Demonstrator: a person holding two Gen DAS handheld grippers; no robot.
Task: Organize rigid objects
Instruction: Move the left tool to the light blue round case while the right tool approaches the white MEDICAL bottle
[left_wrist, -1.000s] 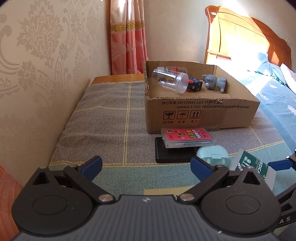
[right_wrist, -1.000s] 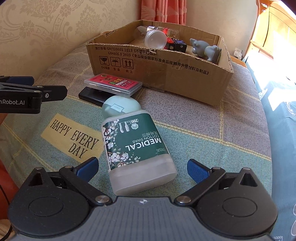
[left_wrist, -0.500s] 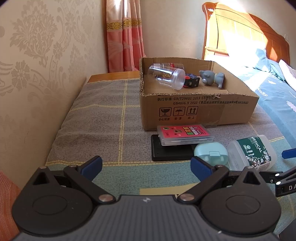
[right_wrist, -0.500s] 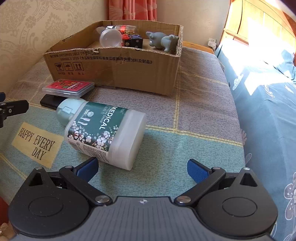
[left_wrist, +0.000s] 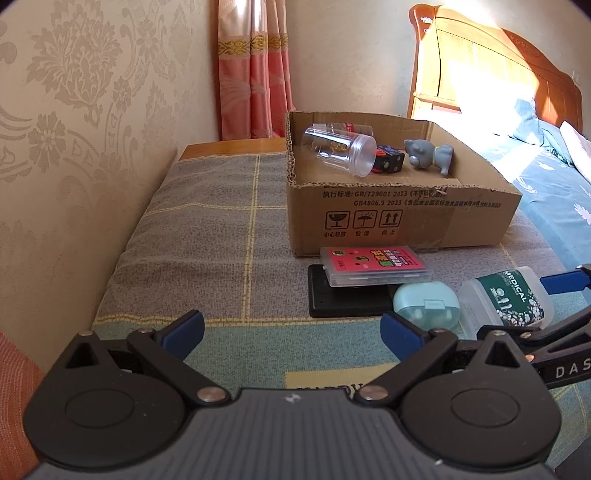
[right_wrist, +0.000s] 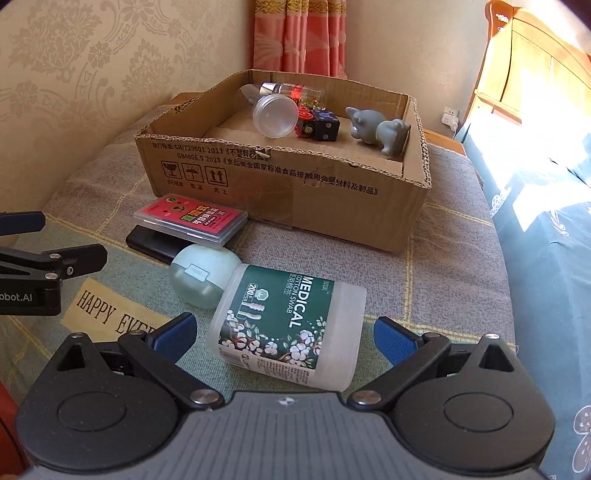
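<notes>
The cotton swab box (right_wrist: 288, 328) was a frosted plastic container with a dark green label reading "MEDICAL COTTON SWAB" and printed with white flowers. It lay on its side on the cloth-covered table (right_wrist: 443, 266), between the blue-padded fingers of the right tool (right_wrist: 284, 334), which stood spread wide on either side of it without touching it. Its far end touched a pale mint oval case (right_wrist: 201, 275). Beyond that a clear card case with a pink insert (right_wrist: 190, 218) rested on top of a flat black device (right_wrist: 155, 243), both just in front of the cardboard box (right_wrist: 295, 184).

The right wrist view looked into the box from the front corner and showed a clear jar (right_wrist: 275, 114) lying on its side, a small bottle with a red band (right_wrist: 291, 90) behind it, a dark cube (right_wrist: 319, 127) and a grey animal figure (right_wrist: 376, 127). It also showed the words "HAPPY EVE" on a yellow patch (right_wrist: 107, 314) of the cloth, and the left tool at the left edge.

The left wrist view showed the left tool (left_wrist: 291, 326) released and empty over the cloth, well to the left of the swab box (left_wrist: 511, 299). Only this view showed the bed's wooden headboard (left_wrist: 491, 74) in sunlight, and the right tool's finger (left_wrist: 565, 282) reaching in beside the swab box.
</notes>
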